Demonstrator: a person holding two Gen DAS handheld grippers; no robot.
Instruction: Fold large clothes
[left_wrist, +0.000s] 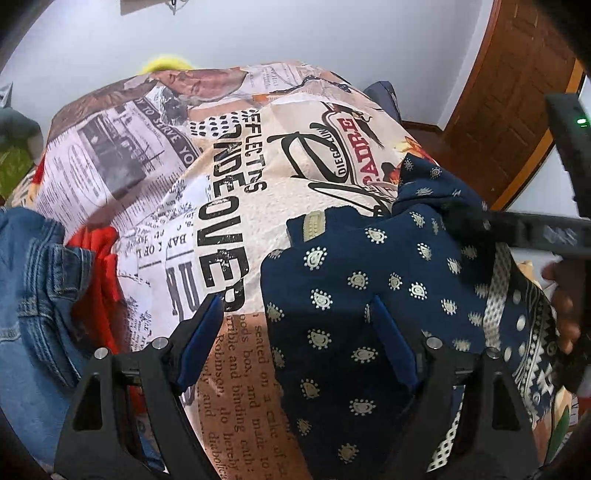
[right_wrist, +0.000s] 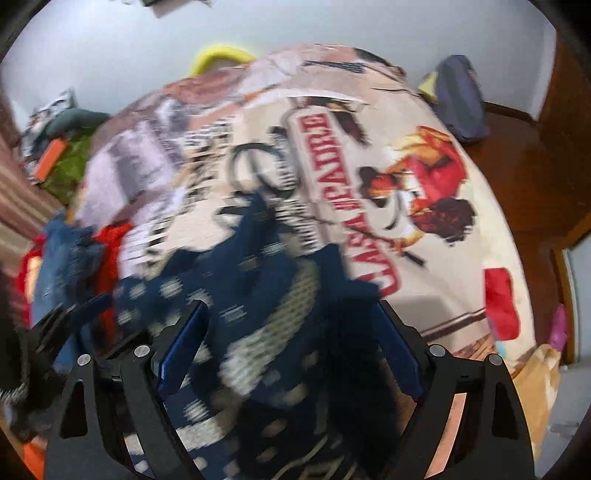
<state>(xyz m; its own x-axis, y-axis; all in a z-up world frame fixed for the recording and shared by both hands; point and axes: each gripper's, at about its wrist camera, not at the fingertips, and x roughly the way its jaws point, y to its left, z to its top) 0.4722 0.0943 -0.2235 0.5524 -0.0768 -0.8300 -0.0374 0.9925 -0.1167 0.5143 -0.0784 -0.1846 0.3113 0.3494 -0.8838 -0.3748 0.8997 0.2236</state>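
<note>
Navy cloth with pale gold motifs (left_wrist: 354, 295) lies crumpled at the near edge of a bed, on a newspaper-print bedspread (left_wrist: 229, 177). Denim (left_wrist: 33, 280) and a red garment (left_wrist: 98, 266) are heaped at the left side. Both tools gape wide: the left tool (left_wrist: 295, 325) over cloth and bedspread, the right tool (right_wrist: 291, 332) over the cloth, seemingly gripping nothing, though that view is blurred.
</note>
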